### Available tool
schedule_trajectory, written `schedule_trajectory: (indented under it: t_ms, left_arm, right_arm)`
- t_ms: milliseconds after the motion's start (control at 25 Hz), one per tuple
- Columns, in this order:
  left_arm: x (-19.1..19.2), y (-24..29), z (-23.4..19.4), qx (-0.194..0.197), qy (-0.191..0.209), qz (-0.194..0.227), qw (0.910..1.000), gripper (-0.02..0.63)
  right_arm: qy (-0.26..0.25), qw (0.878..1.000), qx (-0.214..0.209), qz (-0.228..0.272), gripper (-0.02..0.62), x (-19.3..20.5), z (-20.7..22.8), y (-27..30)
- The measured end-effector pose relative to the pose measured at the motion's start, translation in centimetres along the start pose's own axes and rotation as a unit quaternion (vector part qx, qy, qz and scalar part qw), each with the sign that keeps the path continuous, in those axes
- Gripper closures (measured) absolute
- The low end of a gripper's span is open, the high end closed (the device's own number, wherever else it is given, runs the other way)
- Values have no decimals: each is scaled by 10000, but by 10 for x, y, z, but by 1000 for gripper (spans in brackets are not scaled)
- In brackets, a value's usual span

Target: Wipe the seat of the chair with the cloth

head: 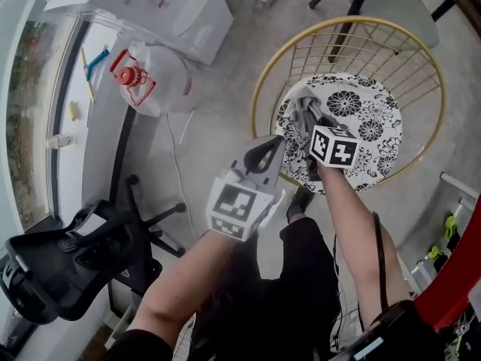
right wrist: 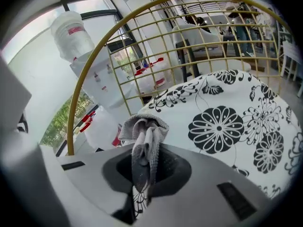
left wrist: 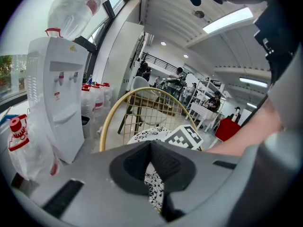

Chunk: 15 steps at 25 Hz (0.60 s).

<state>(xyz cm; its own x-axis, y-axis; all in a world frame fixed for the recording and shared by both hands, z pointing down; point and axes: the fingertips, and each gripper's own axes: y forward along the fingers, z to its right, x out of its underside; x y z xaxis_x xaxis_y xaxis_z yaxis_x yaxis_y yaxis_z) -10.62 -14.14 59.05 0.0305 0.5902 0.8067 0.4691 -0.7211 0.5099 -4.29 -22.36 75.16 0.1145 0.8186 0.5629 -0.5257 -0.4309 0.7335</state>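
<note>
Left gripper (head: 272,147) is nearest, hovering short of the chair with its jaws closed together on nothing. Right gripper (head: 310,126): jaws clamped tight on a bunched grey cloth (right wrist: 142,136). The cloth sticks out past the tips over the left part of the floral seat (head: 368,126); contact with the cushion not resolvable. Judgement: wipe near its start. Lower until your bunch flattens on the fabric, then sweep across in overlapping passes, keeping the tips off the gold wire backrest (head: 391,47).

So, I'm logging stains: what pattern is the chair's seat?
The seat is white with black flowers, clearest in the right gripper view.
</note>
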Motion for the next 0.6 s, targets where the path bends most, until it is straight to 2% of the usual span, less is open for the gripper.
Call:
schedule_trajectory:
  t_ms: [400, 600]
  left_arm:
    - [13, -30, 20, 109, 162, -158, 9997, 600]
    - [9, -49, 31, 92, 214, -183, 9996, 600]
  right_arm:
    - [50, 9973, -264, -688, 574, 91, -42, -35]
    - [36, 9950, -390, -914, 574, 116, -62, -61]
